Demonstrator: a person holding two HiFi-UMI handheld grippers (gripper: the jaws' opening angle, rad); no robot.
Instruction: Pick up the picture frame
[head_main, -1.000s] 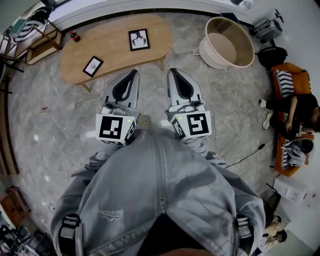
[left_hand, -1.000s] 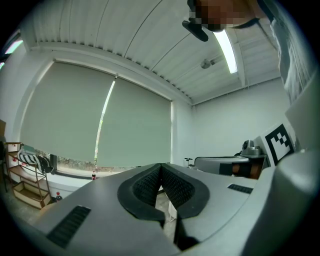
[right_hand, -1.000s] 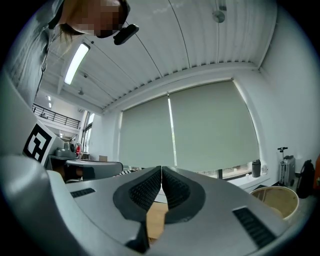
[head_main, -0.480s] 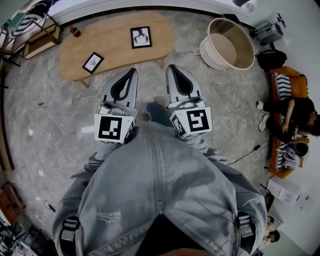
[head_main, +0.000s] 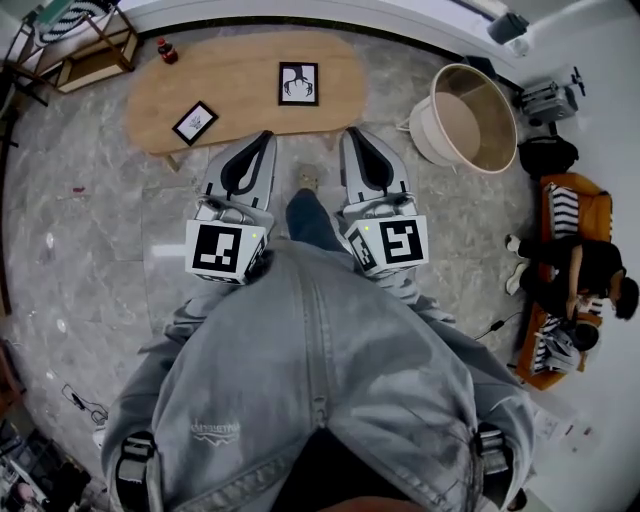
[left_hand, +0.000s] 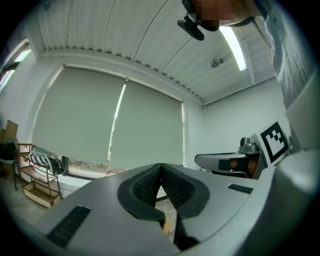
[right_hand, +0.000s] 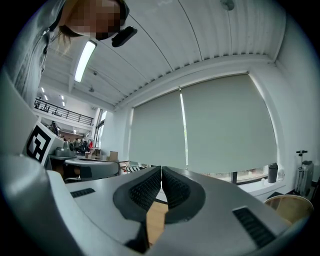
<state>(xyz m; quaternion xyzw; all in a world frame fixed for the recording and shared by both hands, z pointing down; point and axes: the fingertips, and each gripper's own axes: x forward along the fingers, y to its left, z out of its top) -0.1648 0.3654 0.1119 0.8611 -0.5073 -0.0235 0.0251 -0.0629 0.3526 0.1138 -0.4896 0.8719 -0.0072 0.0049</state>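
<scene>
Black picture frame, white mat, dark drawing, flat on far wooden table, left gripper and right gripper jaws together, empty.

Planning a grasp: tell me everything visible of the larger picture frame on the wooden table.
The larger picture frame is rectangular, with a thin black border around a white sheet bearing a dark drawing too small to make out. It lies flat, face up, on the right half of the oval wooden table. Only the table touches it; the smaller frame lies apart to its left.
</scene>
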